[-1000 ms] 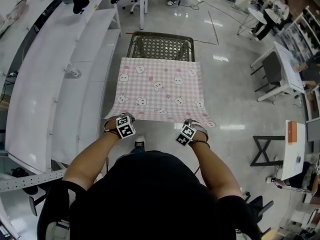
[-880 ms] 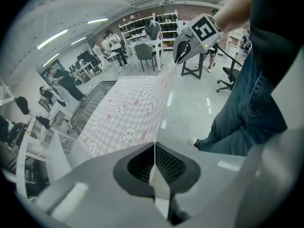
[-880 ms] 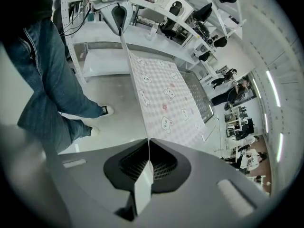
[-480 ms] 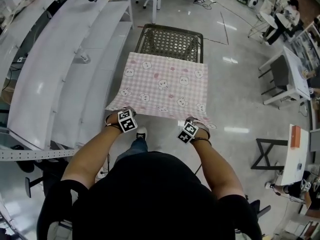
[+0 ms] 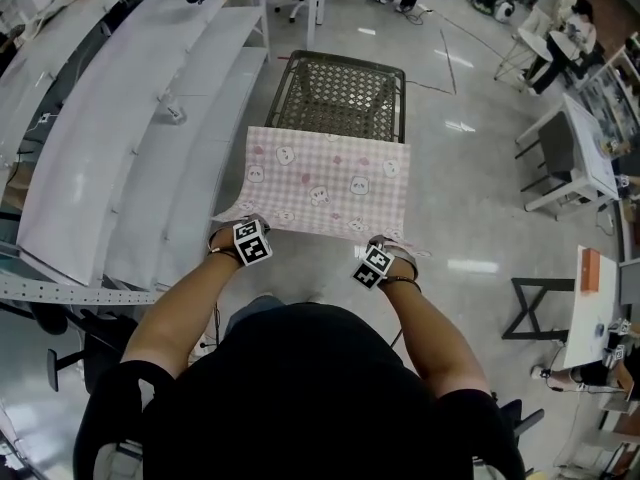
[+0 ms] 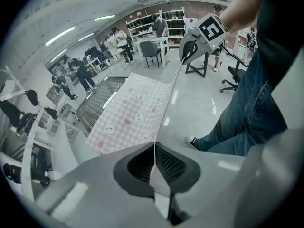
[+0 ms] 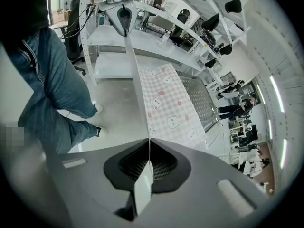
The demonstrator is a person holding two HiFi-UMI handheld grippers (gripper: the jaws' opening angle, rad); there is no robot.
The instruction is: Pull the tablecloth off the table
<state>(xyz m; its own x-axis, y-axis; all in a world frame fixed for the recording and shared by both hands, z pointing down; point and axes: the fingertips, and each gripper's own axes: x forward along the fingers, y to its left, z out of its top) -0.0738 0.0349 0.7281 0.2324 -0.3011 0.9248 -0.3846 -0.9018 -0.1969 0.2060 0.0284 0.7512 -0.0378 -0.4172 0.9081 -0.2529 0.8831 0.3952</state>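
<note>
A pink checked tablecloth (image 5: 328, 180) with panda prints is stretched between my two grippers and the small metal mesh table (image 5: 340, 93). Its far part lies on the table's near half; the far half of the mesh top is bare. My left gripper (image 5: 243, 230) is shut on the cloth's near left corner, and my right gripper (image 5: 385, 248) is shut on the near right corner. In the left gripper view the tablecloth (image 6: 134, 114) runs edge-on from the shut left gripper (image 6: 154, 171) toward the other gripper. The right gripper view shows the tablecloth (image 7: 166, 106) pinched in the right gripper (image 7: 148, 163).
Long white benches (image 5: 130, 128) run along the left. A white table (image 5: 585, 138) stands at the right, a dark stand (image 5: 535, 303) near it. People sit and stand at the far end of the room. The floor is glossy grey.
The tablecloth has slid toward me; more of the mesh tabletop is uncovered at the far end. Both grippers keep their hold on the near corners.
</note>
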